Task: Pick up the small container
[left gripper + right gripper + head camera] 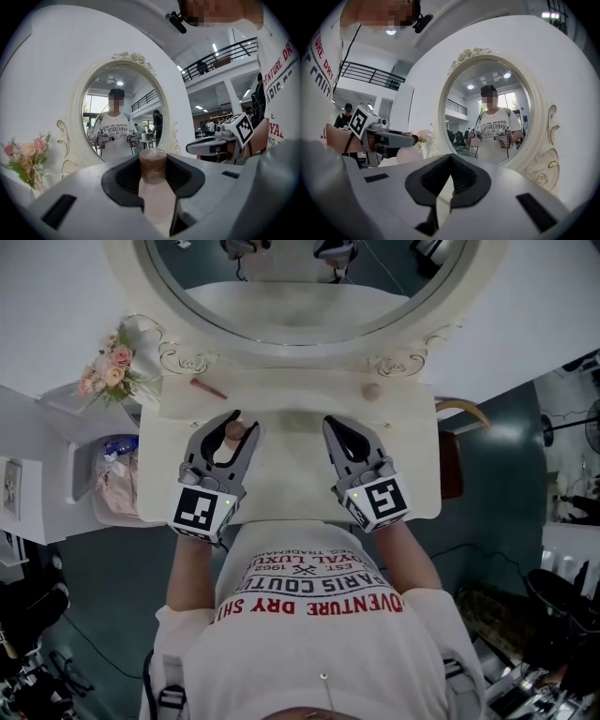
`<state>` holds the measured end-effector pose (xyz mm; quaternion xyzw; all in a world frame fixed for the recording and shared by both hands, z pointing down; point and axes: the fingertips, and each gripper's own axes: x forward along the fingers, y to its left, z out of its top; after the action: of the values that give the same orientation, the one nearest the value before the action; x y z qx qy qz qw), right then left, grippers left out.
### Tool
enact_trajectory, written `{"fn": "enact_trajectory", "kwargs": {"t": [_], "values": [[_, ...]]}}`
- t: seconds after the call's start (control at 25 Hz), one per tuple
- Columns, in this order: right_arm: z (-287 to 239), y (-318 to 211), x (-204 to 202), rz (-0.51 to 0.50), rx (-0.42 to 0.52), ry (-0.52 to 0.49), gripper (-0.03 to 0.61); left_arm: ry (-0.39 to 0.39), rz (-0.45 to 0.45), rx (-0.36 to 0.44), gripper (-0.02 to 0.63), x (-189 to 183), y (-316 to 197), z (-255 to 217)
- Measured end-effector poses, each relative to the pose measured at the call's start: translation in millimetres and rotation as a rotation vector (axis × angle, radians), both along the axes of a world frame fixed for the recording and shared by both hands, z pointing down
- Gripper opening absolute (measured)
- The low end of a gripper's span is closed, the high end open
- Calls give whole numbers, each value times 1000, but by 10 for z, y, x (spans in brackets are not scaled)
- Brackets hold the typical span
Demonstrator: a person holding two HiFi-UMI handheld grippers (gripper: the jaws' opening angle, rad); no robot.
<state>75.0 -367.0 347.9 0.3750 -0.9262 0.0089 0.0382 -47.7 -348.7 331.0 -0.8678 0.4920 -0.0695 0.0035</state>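
The small container [234,432] is pale pink with a brown cap [153,164]. It stands upright between the jaws of my left gripper [239,423], which is shut on its body [154,197]. The container is held above the white dressing table [291,488], left of its middle. My right gripper [331,426] hovers over the table to the right, level with the left one. Its jaws meet at the tips with nothing between them [450,157]. Each gripper shows in the other's view: the right gripper [211,145] and the left gripper [382,137].
A large oval mirror [300,296] in an ornate white frame stands at the back of the table. A pink flower bouquet [111,369] sits at the back left. A thin pink stick [208,388] and a small round knob-like piece [372,390] lie near the mirror. A white bin [112,479] stands left of the table.
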Motion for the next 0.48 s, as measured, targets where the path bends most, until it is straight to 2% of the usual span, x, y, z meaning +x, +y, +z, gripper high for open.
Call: {"fn": "enact_trajectory", "kwargs": {"t": [0.48], "values": [[0,0,75,31,9,-1,-2,-6,13,-3,137,76,0,54]]}}
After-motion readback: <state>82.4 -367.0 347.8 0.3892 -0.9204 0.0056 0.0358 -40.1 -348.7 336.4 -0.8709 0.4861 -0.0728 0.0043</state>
